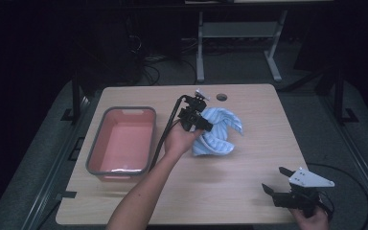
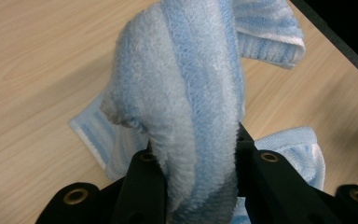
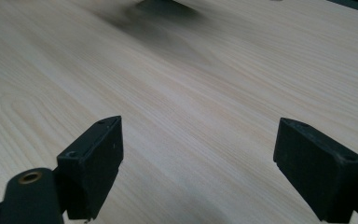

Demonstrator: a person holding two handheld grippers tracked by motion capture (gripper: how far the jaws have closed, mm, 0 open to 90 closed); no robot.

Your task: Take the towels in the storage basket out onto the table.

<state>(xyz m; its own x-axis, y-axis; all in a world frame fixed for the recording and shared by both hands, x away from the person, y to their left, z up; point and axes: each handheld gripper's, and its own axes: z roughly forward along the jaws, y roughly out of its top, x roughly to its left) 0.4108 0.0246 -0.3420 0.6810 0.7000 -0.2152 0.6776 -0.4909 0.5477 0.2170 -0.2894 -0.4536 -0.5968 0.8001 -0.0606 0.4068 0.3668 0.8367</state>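
A light-blue striped towel [image 1: 219, 132] lies bunched near the middle of the wooden table [image 1: 249, 196]. My left gripper [image 1: 202, 125] is shut on a fold of it, and part of the cloth hangs lifted from the jaws. In the left gripper view the thick fold of the towel [image 2: 186, 102] is pinched between the two black jaws, with the rest spread on the wood below. My right gripper [image 1: 274, 179] rests low at the table's front right corner, open. In the right gripper view its jaws [image 3: 198, 154] stand wide apart over bare wood.
A grey-rimmed pink tub [image 1: 120, 140] stands on the left part of the table, beside my left forearm. A round cable hole [image 1: 221, 97] sits near the far edge. Beyond the table is a dark floor with desk legs and cables.
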